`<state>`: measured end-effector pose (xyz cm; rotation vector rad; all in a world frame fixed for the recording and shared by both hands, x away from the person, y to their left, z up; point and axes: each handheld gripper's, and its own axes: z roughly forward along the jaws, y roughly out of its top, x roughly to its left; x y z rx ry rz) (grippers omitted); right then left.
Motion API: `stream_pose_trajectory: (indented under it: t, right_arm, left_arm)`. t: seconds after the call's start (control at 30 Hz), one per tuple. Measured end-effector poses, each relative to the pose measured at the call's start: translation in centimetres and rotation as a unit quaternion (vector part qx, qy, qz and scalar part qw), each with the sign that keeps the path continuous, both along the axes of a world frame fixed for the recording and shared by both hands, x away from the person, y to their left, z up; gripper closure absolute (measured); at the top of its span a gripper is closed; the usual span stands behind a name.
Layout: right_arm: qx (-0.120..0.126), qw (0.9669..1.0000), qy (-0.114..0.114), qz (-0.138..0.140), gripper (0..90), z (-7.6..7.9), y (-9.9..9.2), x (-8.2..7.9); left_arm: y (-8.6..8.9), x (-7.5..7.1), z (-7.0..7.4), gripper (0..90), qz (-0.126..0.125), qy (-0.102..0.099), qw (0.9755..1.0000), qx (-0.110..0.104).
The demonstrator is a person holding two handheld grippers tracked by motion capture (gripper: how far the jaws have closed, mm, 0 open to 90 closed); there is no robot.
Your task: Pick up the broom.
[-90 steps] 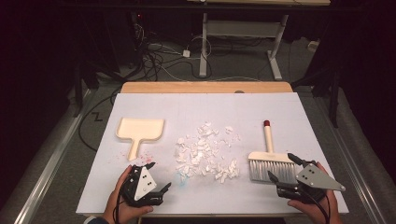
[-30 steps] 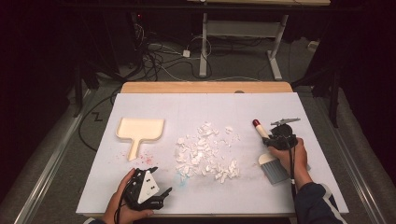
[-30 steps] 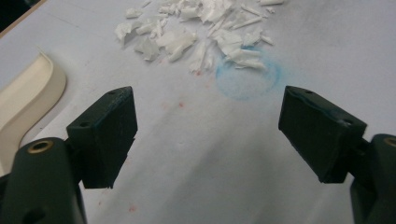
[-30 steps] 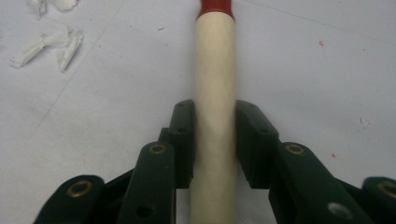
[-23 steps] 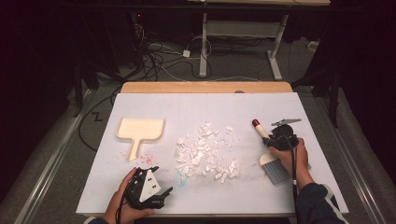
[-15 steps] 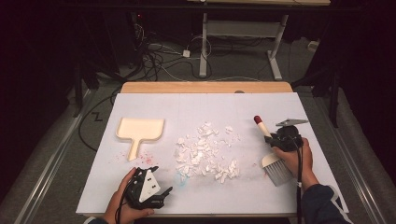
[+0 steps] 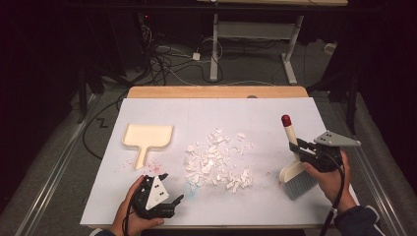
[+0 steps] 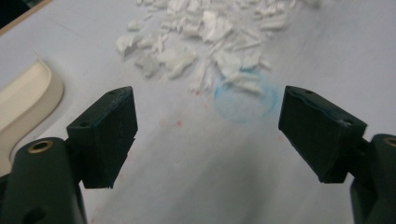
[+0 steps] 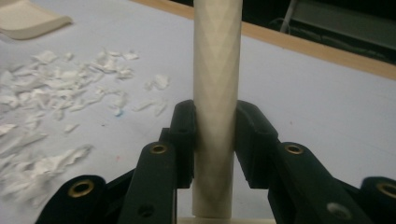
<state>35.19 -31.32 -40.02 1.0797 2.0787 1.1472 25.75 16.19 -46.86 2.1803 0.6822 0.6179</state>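
Right tool (image 7: 301, 147) was clamped on the brush (image 7: 295, 167) handle near the surface's right edge, bristles down beside the paper scraps (image 7: 216, 162) at mid-surface; left tool (image 7: 164, 189) sat wide and empty by the near edge. Dustpan (image 7: 147, 137) lay toward the left edge. Best swept in short, low strokes leftward, likely toward the pan, grip kept firm so the handle would not twist

your right gripper (image 7: 301, 146) is clamped on the brush handle (image 9: 216, 93), jaws pressed to both its sides. your left gripper (image 8: 205, 135) rests low in your left hand (image 7: 132, 216), jaws spread wide, holding nothing.
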Motion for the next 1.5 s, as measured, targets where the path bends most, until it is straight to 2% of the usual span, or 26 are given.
stream_pose_trajectory:
  t: [0.07,0.2,0.33,0.43,0.47,0.5,0.53,0.63,0.73,0.83,0.87,0.9,0.93,0.97,1.0,1.03,1.1,1.13,1.2,1.27,1.3,1.33,1.4,1.43,1.47,1.5]
  right_arm:
    - [0.004,0.9998,-0.013,0.012,71.6,0.5,0.1,-1.0]
    - [0.013,0.9989,-0.036,0.028,71.7,1.2,0.5,-2.8]
    - [0.020,0.9977,-0.053,0.036,71.7,2.0,1.3,-3.9]
    - [0.021,0.9969,-0.063,0.043,71.7,2.5,2.1,-4.3]
    - [0.020,0.9968,-0.063,0.045,71.7,2.6,2.4,-4.4]
    - [0.018,0.9967,-0.063,0.048,71.6,2.7,2.8,-4.5]
    - [0.018,0.9963,-0.067,0.049,71.7,2.9,3.1,-4.7]
    - [0.015,0.9953,-0.078,0.056,71.6,3.4,4.3,-5.1]
    - [0.013,0.9940,-0.085,0.068,71.6,3.9,5.6,-5.4]
    - [0.005,0.9922,-0.098,0.076,71.6,4.2,6.9,-5.8]
    - [0.002,0.9915,-0.104,0.079,71.6,4.2,7.2,-5.8]
    - [-0.002,0.9914,-0.101,0.083,71.6,4.3,7.7,-5.9]
    - [-0.001,0.9910,-0.103,0.086,71.6,4.3,8.0,-5.9]
    - [0.003,0.9905,-0.105,0.089,71.6,4.4,8.3,-6.0]
    - [0.001,0.9902,-0.104,0.094,71.6,4.4,8.6,-6.0]
    - [0.000,0.9899,-0.105,0.095,71.6,4.4,8.9,-6.1]
    - [-0.001,0.9889,-0.113,0.096,71.5,4.5,9.4,-6.3]
    - [-0.003,0.9885,-0.115,0.098,71.5,4.6,9.5,-6.4]
    - [0.004,0.9882,-0.119,0.096,71.5,4.8,9.8,-6.6]
    - [0.007,0.9876,-0.124,0.096,71.4,5.1,10.0,-6.8]
    - [0.010,0.9871,-0.127,0.097,71.4,5.2,10.0,-6.9]
    - [0.010,0.9868,-0.128,0.099,71.3,5.2,10.0,-7.0]
    - [0.011,0.9866,-0.128,0.101,71.1,5.4,10.0,-7.2]
    - [0.016,0.9865,-0.126,0.104,71.0,5.4,9.9,-7.2]
    - [0.018,0.9858,-0.124,0.112,70.6,5.4,9.8,-7.2]
    - [0.017,0.9849,-0.125,0.119,70.0,5.3,9.7,-7.2]
  left_arm:
    - [-0.5,-0.1,0.6,18.6,-0.006,-0.007,0.9998,-0.018]
    - [-2.3,-0.2,1.8,18.3,-0.029,0.000,0.9980,-0.056]
    - [-4.8,-0.2,2.8,18.4,-0.060,0.010,0.9945,-0.085]
    - [-7.0,-0.1,3.6,19.0,-0.088,0.018,0.9902,-0.107]
    - [-7.8,-0.2,3.9,19.1,-0.094,0.017,0.9891,-0.112]
    - [-7.8,-0.2,3.9,19.7,-0.094,0.017,0.9891,-0.112]
    - [-9.6,-0.2,4.4,19.8,-0.112,0.017,0.9858,-0.123]
    - [-12.6,0.0,4.9,20.5,-0.137,0.024,0.9806,-0.138]
    - [-15.6,0.4,4.7,20.9,-0.148,0.027,0.9800,-0.130]
    - [-17.6,1.2,4.4,22.6,-0.148,0.038,0.9776,-0.144]
    - [-18.0,1.5,4.3,23.9,-0.148,0.044,0.9760,-0.154]
    - [-18.4,1.8,4.2,25.2,-0.144,0.046,0.9757,-0.158]
    - [-18.7,2.1,4.2,27.1,-0.137,0.047,0.9762,-0.162]
    - [-18.9,2.5,4.1,29.0,-0.129,0.051,0.9752,-0.172]
    - [-18.9,2.5,4.1,31.5,-0.129,0.051,0.9752,-0.172]
    - [-18.9,3.1,4.0,34.3,-0.118,0.062,0.9721,-0.193]
    - [-18.9,3.6,3.8,39.1,-0.103,0.063,0.9732,-0.196]
    - [-18.7,3.8,3.7,41.4,-0.099,0.065,0.9725,-0.200]
    - [-18.2,4.2,3.7,43.3,-0.098,0.075,0.9692,-0.213]
    - [-17.7,4.3,3.7,53.6,-0.101,0.076,0.9667,-0.222]
    - [-17.4,4.4,3.8,57.7,-0.100,0.073,0.9669,-0.223]
    - [-17.2,4.4,3.8,59.0,-0.099,0.069,0.9686,-0.217]
    - [-16.8,4.5,4.0,64.2,-0.108,0.066,0.9698,-0.208]
    - [-16.6,4.5,4.2,64.9,-0.116,0.069,0.9702,-0.201]
    - [-16.4,4.5,4.3,65.0,-0.120,0.067,0.9719,-0.191]
    - [-16.2,4.4,4.4,65.0,-0.125,0.066,0.9724,-0.185]
